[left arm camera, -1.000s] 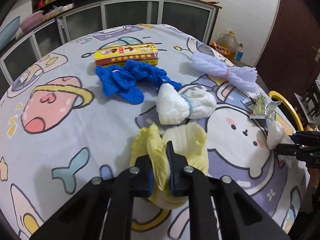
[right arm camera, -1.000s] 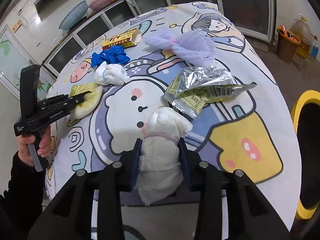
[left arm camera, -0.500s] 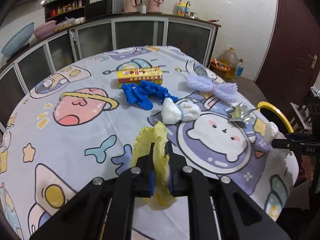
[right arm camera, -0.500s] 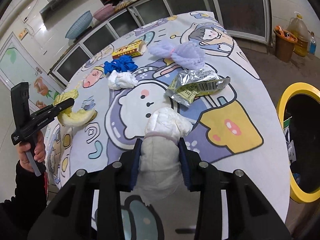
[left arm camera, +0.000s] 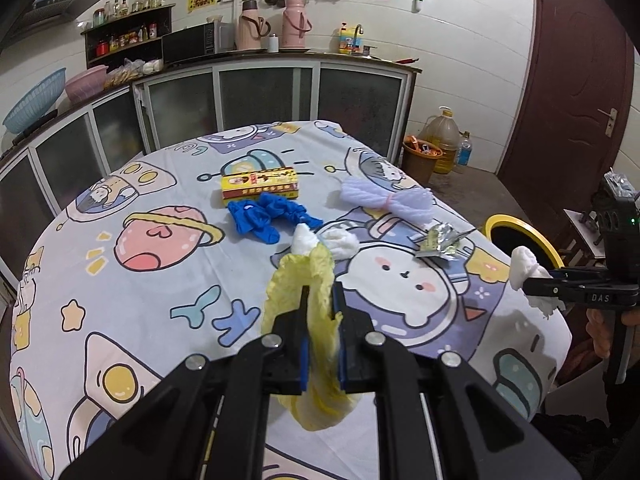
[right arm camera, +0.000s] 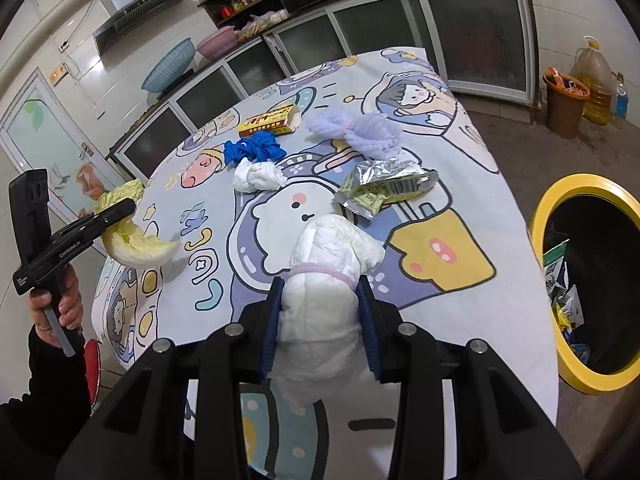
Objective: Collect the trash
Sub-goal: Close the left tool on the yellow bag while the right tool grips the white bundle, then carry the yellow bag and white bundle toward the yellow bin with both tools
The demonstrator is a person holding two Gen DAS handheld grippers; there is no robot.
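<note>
My left gripper is shut on a yellow cabbage leaf and holds it above the near edge of the table; it also shows in the right wrist view. My right gripper is shut on a white wad of tissue, held above the table's right edge; it also shows in the left wrist view. On the cartoon tablecloth lie a yellow box, blue gloves, another white wad, a lilac net and a foil wrapper.
A yellow-rimmed bin with wrappers inside stands on the floor right of the table. An orange bucket and oil jug stand by the cabinets. Kitchen counters run behind the table.
Both grippers have risen and pulled back from the table, lifting the cabbage leaf and the white wad clear of the cloth. The bin has come more into the right view.
</note>
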